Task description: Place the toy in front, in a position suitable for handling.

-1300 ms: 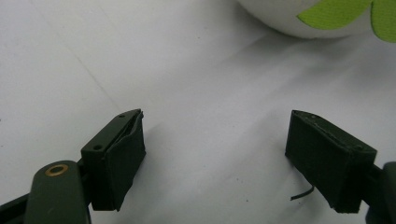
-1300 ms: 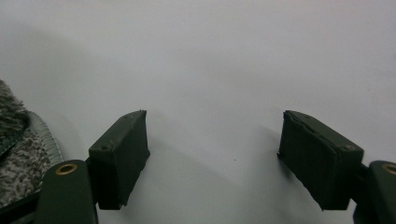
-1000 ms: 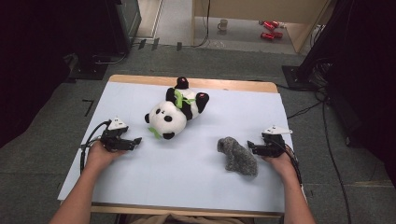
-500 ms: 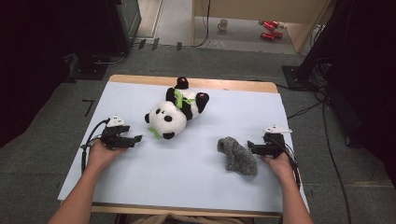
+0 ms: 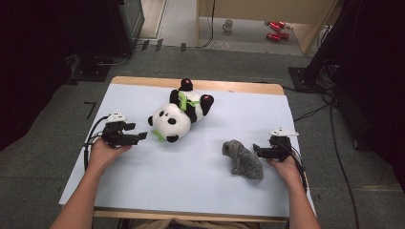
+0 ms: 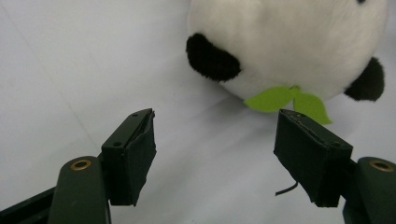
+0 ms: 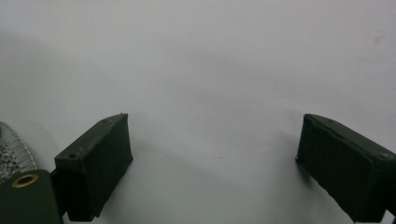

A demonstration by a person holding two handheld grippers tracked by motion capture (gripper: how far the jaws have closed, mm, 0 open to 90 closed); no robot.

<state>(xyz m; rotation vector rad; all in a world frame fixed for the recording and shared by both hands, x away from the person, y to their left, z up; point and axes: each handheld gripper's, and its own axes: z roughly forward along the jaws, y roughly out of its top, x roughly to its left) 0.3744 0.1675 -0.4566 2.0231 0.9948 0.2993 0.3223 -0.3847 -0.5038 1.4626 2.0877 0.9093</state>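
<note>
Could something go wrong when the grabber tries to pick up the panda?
Maybe. The left gripper is open, aimed at the panda, and its jaws have just been closing a little with nothing between them. The round head looks wider than the gap, so the jaws might catch just the green leaf or push the toy away. The right gripper, open, sits close to the grey fuzzy toy and could nudge it.

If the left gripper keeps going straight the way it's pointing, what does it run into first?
Most likely the panda plush. The left gripper has open jaws aimed at the panda's white head, with the green leaf at its mouth nearest the right-hand jaw. Nothing lies between them on the table, though the exact gap is hard to judge.
</note>
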